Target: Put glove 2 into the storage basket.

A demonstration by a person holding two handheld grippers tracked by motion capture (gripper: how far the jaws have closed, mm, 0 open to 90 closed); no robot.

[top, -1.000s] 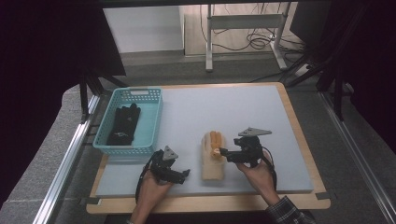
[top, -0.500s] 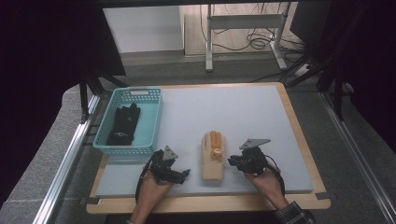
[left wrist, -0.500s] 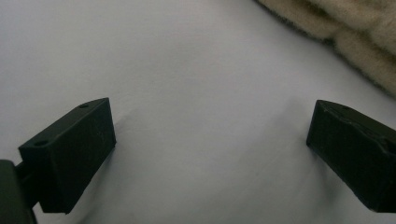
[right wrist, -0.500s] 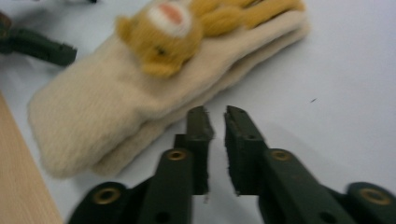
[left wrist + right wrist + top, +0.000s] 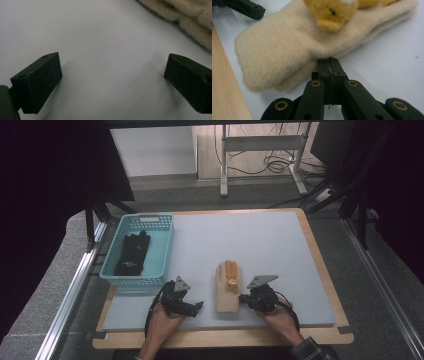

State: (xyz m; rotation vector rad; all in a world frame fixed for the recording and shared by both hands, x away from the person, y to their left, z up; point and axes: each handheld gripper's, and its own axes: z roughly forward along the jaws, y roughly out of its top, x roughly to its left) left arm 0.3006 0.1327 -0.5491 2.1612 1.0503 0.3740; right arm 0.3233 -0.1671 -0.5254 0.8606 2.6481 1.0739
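A cream fleece glove (image 5: 227,290) with a yellow plush figure (image 5: 231,270) on it lies flat on the grey mat, near the front. My right gripper (image 5: 243,298) is shut, its tips pressed against the glove's right edge (image 5: 287,60); I cannot tell whether any fabric is pinched between the closed jaws (image 5: 329,61). My left gripper (image 5: 196,306) rests on the mat just left of the glove, open with nothing between its jaws (image 5: 112,82). The glove's edge (image 5: 190,20) shows beyond them.
A teal basket (image 5: 166,251) at the left of the mat holds a black glove (image 5: 132,252). The grey mat (image 5: 250,235) sits on a wooden board (image 5: 225,337). A metal rail (image 5: 70,295) runs along the table's left side.
My right gripper drew back toward the front edge, then returned left to the glove's lower right edge. The glove and left gripper have stayed put.
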